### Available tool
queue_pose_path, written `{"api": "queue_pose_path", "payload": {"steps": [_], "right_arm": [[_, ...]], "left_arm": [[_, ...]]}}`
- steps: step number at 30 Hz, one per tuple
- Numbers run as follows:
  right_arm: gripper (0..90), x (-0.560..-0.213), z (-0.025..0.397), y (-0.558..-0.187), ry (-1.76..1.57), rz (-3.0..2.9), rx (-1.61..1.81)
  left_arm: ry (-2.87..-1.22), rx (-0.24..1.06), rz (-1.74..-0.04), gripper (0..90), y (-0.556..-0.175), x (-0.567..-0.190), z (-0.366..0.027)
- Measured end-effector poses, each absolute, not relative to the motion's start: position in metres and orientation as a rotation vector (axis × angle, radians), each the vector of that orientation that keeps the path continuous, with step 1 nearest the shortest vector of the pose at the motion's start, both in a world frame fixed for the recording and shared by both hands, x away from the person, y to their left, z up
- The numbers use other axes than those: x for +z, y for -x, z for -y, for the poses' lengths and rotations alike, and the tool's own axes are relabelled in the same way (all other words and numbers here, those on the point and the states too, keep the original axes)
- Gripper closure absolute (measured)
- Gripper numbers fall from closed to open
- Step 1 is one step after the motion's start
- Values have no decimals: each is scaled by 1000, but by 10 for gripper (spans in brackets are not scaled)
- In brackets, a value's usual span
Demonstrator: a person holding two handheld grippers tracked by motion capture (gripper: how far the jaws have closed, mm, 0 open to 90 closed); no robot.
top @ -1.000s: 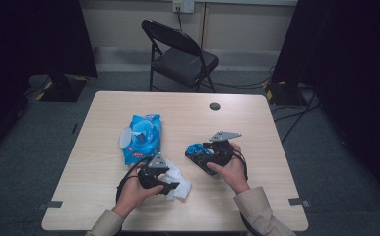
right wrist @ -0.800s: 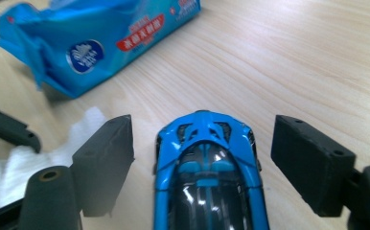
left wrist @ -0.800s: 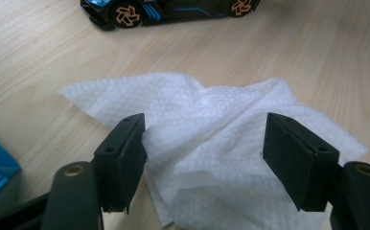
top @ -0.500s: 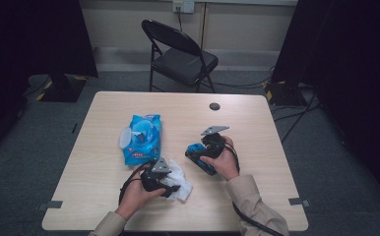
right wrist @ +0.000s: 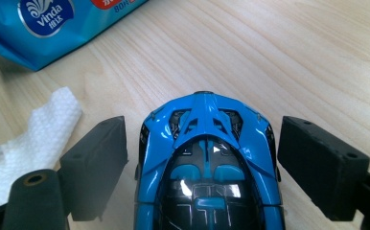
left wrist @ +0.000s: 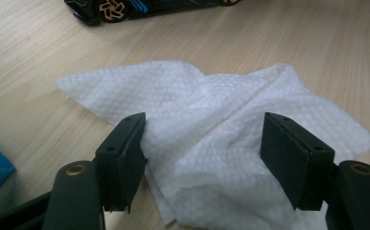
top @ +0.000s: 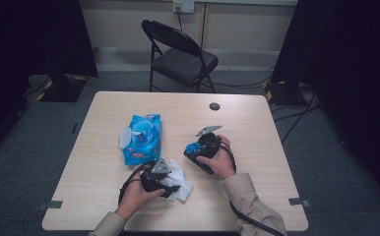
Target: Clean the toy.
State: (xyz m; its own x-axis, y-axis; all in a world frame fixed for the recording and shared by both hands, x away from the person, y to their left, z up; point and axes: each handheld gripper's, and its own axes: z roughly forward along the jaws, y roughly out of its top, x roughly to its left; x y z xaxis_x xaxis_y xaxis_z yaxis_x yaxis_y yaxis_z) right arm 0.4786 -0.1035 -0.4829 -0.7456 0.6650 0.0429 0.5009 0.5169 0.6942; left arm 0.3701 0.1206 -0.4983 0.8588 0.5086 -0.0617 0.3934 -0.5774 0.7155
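High cam looks down on the table [top: 104, 196] from far; both gripper cams sit close & share the wipe [left wrist: 231, 115].

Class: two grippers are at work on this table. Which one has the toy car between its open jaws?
The right gripper: its open jaws flank the blue toy car. The left gripper straddles the white wipe instead.

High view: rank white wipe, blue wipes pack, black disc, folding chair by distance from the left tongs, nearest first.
From the left tongs:
1. White wipe, right under the tongs, near the table's front edge.
2. Blue wipes pack, just beyond, left of centre.
3. Black disc, far side of the table.
4. Folding chair, on the floor behind the table.
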Motion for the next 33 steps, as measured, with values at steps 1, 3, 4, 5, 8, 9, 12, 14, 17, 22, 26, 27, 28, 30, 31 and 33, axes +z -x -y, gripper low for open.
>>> {"api": "queue_pose_path", "payload": {"steps": [1, 3, 4, 5, 8, 9, 12, 14, 17, 22, 26, 27, 28, 30, 31, 33], "right_arm": [[172, -482, 103, -479, -984, -2533, 1043], [171, -480, 103, -480, -978, -2540, 1030], [171, -479, 103, -481, -979, -2542, 1025], [172, -478, 103, -482, -980, -2540, 1021], [173, -475, 101, -484, -982, -2540, 1013], [173, -474, 100, -484, -985, -2542, 1011], [172, -474, 98, -486, -994, -2552, 999], [172, -476, 96, -488, -1000, -2561, 1002], [173, -479, 94, -489, -1007, -2569, 982], [175, -483, 92, -493, -1027, -2587, 949], [185, -485, 90, -494, -1031, -2608, 905], [186, -485, 90, -494, -1030, -2609, 900], [191, -485, 90, -494, -1027, -2610, 896], [200, -486, 89, -494, -1022, -2620, 884], [203, -488, 88, -494, -1020, -2630, 871], [209, -489, 87, -494, -1011, -2636, 852]], "left_arm": [[-2257, 191, -650, 331, -370, -498, -121], [-2257, 190, -650, 331, -370, -498, -121], [-2257, 190, -649, 331, -370, -498, -121], [-2253, 190, -651, 331, -370, -498, -121], [-2251, 188, -649, 332, -370, -499, -121], [-2251, 188, -650, 332, -370, -499, -122], [-2245, 185, -653, 334, -370, -499, -122], [-2245, 186, -653, 334, -370, -499, -122], [-2255, 193, -646, 334, -370, -499, -121], [-2248, 191, -647, 334, -370, -499, -122], [-2251, 191, -644, 334, -370, -499, -122], [-2251, 191, -644, 334, -370, -499, -122], [-2251, 193, -645, 334, -370, -499, -122], [-2250, 193, -645, 334, -370, -499, -122], [-2251, 192, -644, 335, -370, -499, -122], [-2251, 193, -644, 334, -370, -499, -122]]}}
